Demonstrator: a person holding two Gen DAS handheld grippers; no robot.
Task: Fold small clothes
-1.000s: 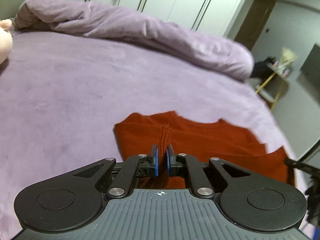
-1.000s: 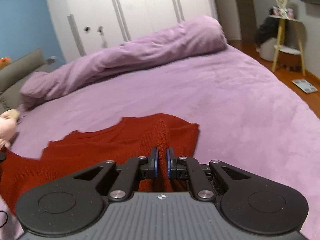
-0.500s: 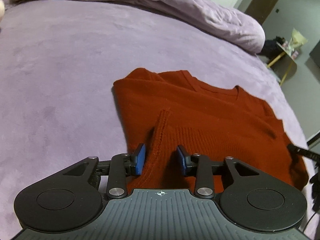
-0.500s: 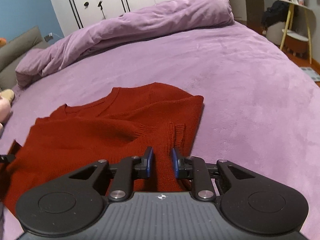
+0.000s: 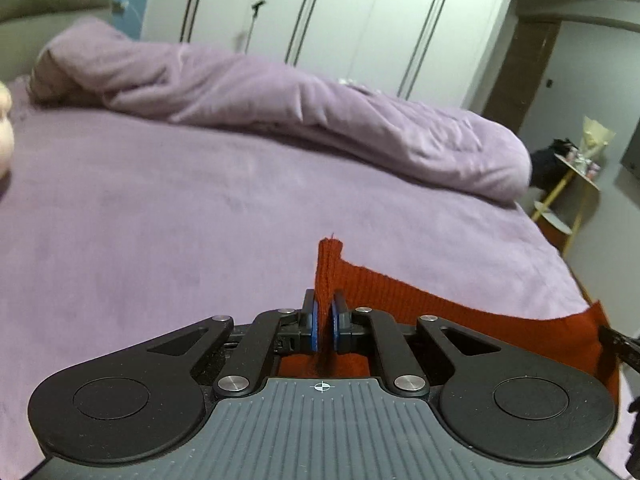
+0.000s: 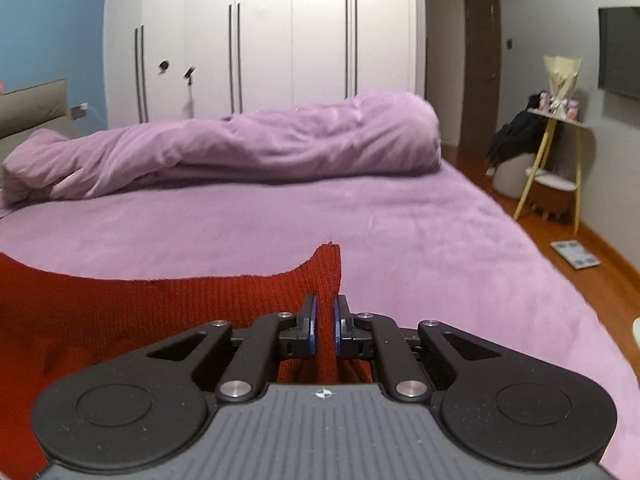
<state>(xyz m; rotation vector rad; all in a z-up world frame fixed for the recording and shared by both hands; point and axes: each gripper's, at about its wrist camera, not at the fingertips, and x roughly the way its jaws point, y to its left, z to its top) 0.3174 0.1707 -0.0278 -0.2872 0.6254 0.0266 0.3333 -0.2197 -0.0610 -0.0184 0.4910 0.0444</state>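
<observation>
A red knitted sweater [image 5: 400,296] lies on the purple bed [image 5: 160,216], with its near edge lifted and stretched between the two grippers. My left gripper [image 5: 323,308] has its jaws closing, the blue pads pinching a raised corner of that edge. In the right wrist view the sweater [image 6: 160,308] spreads to the left, and my right gripper [image 6: 325,312] has its jaws closing on the other raised corner, with fabric pressed between the pads. The rest of the sweater hangs hidden below both grippers.
A rolled purple duvet [image 6: 240,148] lies across the far side of the bed, in front of white wardrobe doors [image 6: 280,40]. To the right stand a yellow-legged side table [image 6: 560,140] and a scale [image 6: 575,254] on the wooden floor. A pale soft toy [image 5: 4,140] shows at the left edge.
Half a second ago both grippers stood open over the flat sweater. Now both are shut on its near edge and have lifted it, with both views tilted up toward the wardrobe.
</observation>
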